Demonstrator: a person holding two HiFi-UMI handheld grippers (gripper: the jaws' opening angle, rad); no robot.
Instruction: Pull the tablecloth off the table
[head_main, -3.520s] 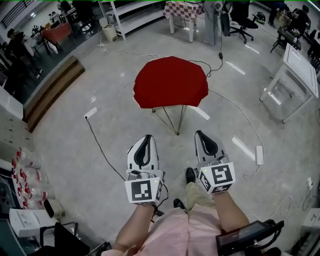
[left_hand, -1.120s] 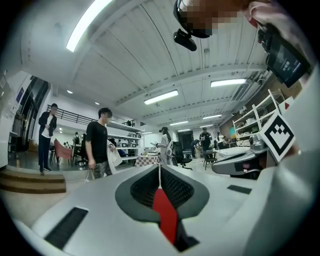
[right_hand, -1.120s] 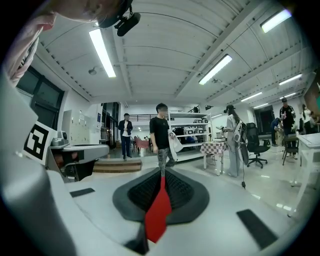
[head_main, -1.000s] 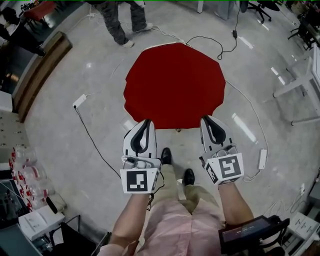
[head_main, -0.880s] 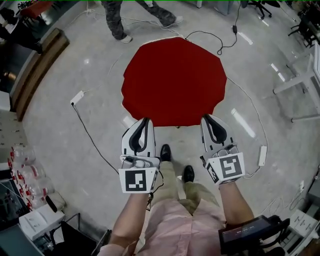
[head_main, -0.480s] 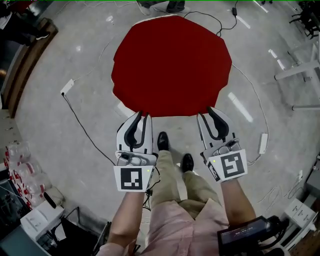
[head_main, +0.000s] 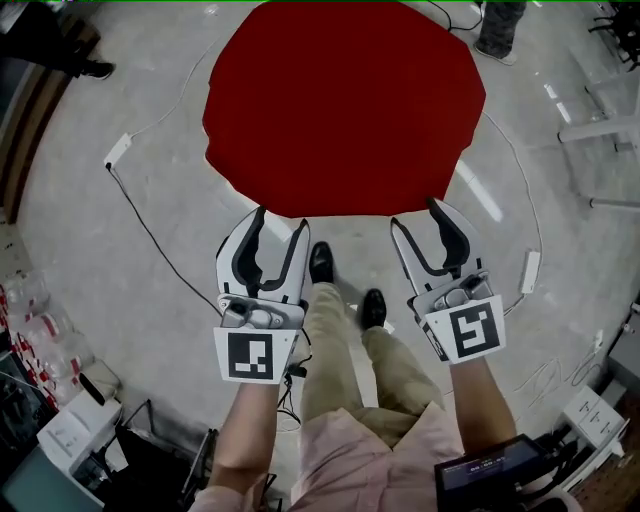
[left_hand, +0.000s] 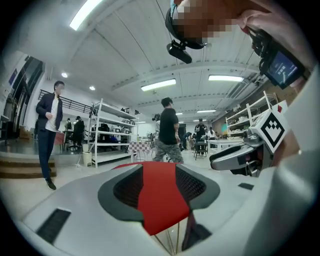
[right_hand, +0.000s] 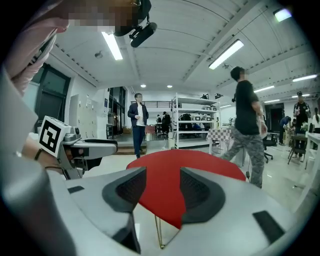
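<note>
A red tablecloth (head_main: 345, 100) covers a small round table on thin metal legs (right_hand: 159, 230). In the head view both grippers sit side by side at its near hem. My left gripper (head_main: 279, 220) is open and its jaws have just been opening. The hanging red cloth (left_hand: 162, 210) shows in the gap between them, and the pads do not press on it. My right gripper (head_main: 416, 213) is open wider and has also just been opening. The cloth (right_hand: 200, 162) lies ahead of it, framed by the jaws, with nothing gripped.
A person (right_hand: 247, 120) walks past behind the table, their legs (head_main: 498, 30) at the head view's top right. Another person (left_hand: 49, 130) stands at the left by shelves (left_hand: 107, 135). Cables (head_main: 150, 240) and power strips (head_main: 117, 150) lie on the floor. My own shoes (head_main: 320, 262) are under the hem.
Both grippers came closer to the cloth's near hem and went from shut to open. The table now fills more of the head view. The passer-by crossed from left to right behind it.
</note>
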